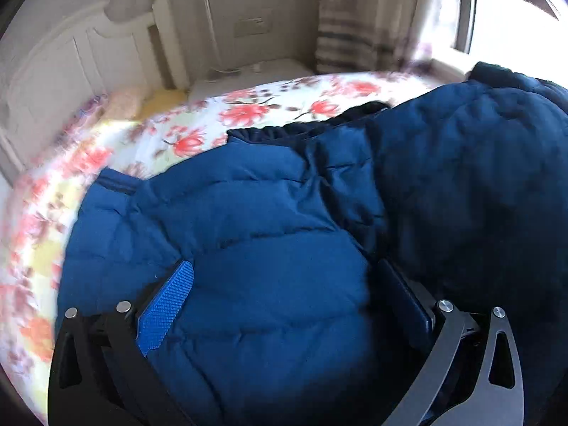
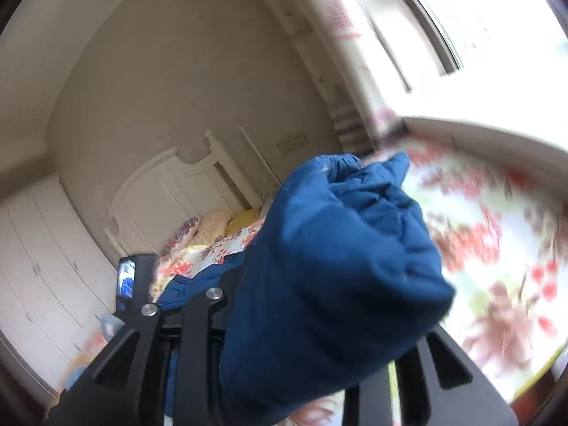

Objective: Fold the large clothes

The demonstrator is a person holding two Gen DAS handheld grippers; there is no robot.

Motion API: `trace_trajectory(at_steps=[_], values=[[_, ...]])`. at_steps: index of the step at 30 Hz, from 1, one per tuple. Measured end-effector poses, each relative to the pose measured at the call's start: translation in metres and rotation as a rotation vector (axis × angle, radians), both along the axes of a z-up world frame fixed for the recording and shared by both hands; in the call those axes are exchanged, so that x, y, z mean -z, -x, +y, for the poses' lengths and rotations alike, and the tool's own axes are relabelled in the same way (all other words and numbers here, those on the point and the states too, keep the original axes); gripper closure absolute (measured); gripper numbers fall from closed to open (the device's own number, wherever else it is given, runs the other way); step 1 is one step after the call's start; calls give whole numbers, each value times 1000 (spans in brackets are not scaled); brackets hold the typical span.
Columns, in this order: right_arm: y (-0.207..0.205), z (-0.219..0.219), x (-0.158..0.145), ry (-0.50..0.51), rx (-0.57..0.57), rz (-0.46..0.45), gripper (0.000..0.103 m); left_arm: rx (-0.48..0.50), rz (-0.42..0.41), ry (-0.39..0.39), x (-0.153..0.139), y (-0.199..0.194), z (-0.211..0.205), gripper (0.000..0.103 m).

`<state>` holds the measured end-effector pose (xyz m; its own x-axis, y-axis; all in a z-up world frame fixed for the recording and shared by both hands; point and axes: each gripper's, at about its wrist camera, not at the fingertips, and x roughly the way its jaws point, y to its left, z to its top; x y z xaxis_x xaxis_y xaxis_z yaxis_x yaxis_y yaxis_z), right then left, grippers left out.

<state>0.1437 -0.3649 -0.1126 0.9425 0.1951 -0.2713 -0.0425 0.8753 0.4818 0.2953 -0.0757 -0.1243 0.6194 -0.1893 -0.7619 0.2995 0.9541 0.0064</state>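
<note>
A dark blue quilted puffer jacket (image 1: 248,213) lies bunched on the floral bed sheet (image 1: 269,103). My left gripper (image 1: 284,266) points down at it. Its blue pads (image 1: 167,309) stand wide apart, pressed against a thick puffy fold that fills the gap. The jacket's darker part (image 1: 479,177) is heaped at the right. In the right wrist view my right gripper (image 2: 330,294) is shut on a bunched end of the jacket (image 2: 337,230) and holds it above the bed. The fabric wraps over its fingers and hides them.
A white headboard (image 1: 71,53) and pillows (image 1: 124,104) are at the bed's far end, with a white nightstand (image 1: 248,74) beside them. A striped curtain (image 1: 355,28) and a bright window (image 1: 514,17) are on the right. White wardrobe doors (image 2: 42,248) line the left wall.
</note>
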Motion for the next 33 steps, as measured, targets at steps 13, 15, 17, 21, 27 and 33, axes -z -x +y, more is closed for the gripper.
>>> trace_trajectory(at_steps=[13, 15, 17, 21, 27, 33], values=[[-23, 347, 13, 1239, -371, -57, 69, -135, -4, 746, -79, 50, 278, 4], [-17, 382, 73, 1420, -434, -55, 65, -116, 68, 778, -59, 49, 281, 4], [-12, 386, 87, 1450, -404, -90, 65, -77, 116, 796, -45, 44, 276, 4], [-12, 367, 71, 1365, -415, -121, 68, -5, 177, 843, -34, 27, 246, 4], [6, 352, 62, 1318, -388, -199, 71, 58, 257, 693, -27, -2, 196, 4], [12, 353, 72, 1321, -388, -242, 71, 94, 349, 605, -38, -39, 162, 4]])
